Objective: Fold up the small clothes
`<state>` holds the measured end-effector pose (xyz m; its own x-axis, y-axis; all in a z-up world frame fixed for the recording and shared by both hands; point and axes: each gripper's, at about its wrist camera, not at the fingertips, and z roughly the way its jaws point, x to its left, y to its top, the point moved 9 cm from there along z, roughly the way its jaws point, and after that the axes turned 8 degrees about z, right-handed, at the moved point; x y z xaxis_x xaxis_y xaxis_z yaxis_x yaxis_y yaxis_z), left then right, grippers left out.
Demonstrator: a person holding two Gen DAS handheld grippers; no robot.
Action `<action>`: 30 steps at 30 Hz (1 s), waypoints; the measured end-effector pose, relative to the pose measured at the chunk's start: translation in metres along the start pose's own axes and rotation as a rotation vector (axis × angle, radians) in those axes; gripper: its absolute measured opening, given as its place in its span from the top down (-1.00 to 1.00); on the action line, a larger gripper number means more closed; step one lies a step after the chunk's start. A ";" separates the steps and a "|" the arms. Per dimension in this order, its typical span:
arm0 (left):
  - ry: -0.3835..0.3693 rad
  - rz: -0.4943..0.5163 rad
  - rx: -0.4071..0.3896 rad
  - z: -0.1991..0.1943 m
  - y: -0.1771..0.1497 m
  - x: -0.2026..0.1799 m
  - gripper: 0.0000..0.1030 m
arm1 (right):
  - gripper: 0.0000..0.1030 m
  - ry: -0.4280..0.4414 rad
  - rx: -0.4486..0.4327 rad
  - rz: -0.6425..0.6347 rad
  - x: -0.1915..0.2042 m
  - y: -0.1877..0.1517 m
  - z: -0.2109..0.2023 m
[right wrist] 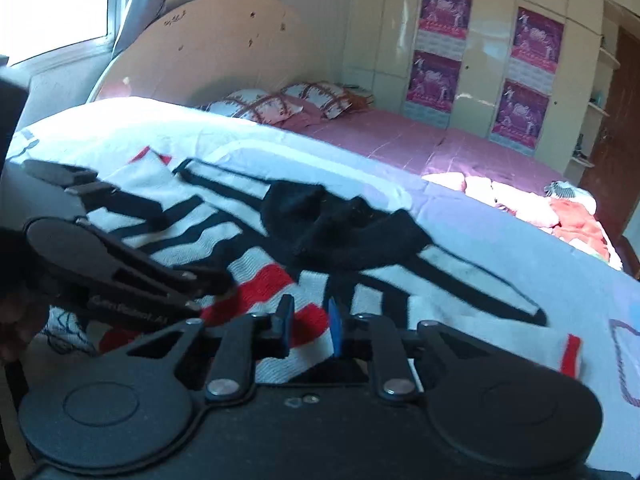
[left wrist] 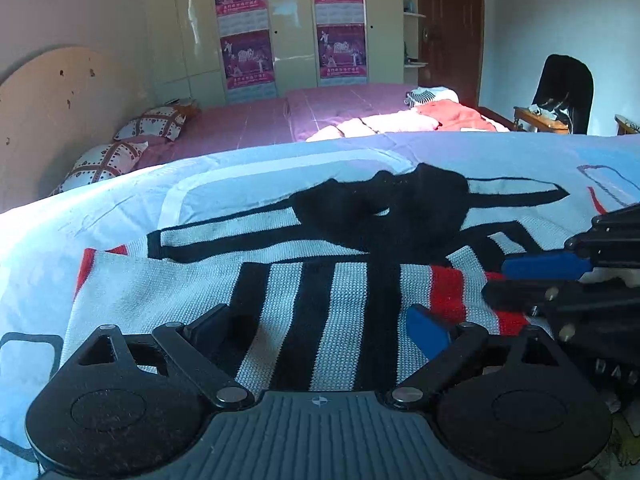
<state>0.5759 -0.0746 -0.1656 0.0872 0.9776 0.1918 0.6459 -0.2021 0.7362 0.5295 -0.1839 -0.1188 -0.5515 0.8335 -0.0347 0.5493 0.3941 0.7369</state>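
Flat, ribbed striped knit sweater (left wrist: pixel 320 300)

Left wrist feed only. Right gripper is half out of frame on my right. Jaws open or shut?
Observer: Right gripper jaws stand a narrow gap apart over the striped sweater's red band. No cloth visibly pinched.
Operator: What's the sweater doing behind that gripper?
Observer: A red-edged corner lies flat on the sheet, to the gripper's right.
Operator: Where's the glare coming from?
Observer: A bright window beside the headboard, outside your frame.
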 end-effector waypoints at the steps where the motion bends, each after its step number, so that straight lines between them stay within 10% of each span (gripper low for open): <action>1: 0.003 -0.008 0.007 0.003 -0.001 0.003 -0.99 | 0.57 -0.036 -0.023 -0.024 -0.002 -0.001 0.002; 30: 0.109 -0.021 0.010 -0.077 -0.047 0.047 -0.99 | 0.36 -0.170 -0.032 0.192 -0.044 -0.041 -0.097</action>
<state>0.4915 -0.0242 -0.1410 -0.0090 0.9693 0.2458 0.6540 -0.1803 0.7347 0.4705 -0.2748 -0.0817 -0.3241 0.9460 -0.0036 0.6121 0.2126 0.7617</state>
